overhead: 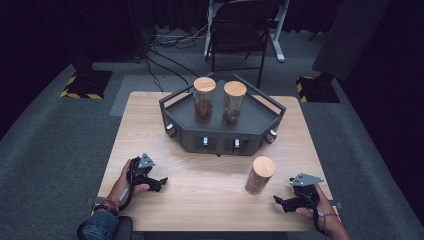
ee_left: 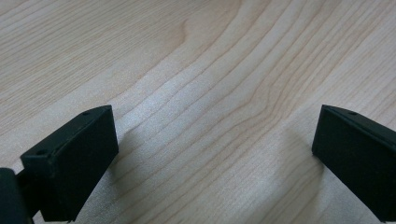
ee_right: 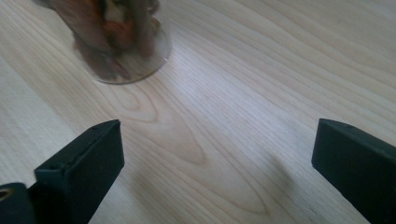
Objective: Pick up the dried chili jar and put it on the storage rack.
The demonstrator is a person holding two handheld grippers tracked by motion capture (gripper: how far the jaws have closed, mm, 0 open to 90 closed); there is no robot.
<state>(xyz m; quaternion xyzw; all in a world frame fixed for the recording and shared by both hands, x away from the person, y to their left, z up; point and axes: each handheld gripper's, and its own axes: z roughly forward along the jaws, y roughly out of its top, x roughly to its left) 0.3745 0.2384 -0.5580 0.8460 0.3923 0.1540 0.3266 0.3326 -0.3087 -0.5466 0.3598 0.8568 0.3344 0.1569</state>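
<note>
Right tool [overhead: 281, 202] gapes empty just right of the jar [overhead: 260, 175]; a sloppy approach could topple it.

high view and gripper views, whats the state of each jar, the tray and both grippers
jar on the table: upright, wooden lid on, filled, apart from both grippers
left jar in the tray: upright, lid on, filled
right jar in the tray: upright, lid on, filled
tray: on the table, holding two jars
left gripper: open, nothing between its jaws
right gripper: open, nothing between its jaws
</note>
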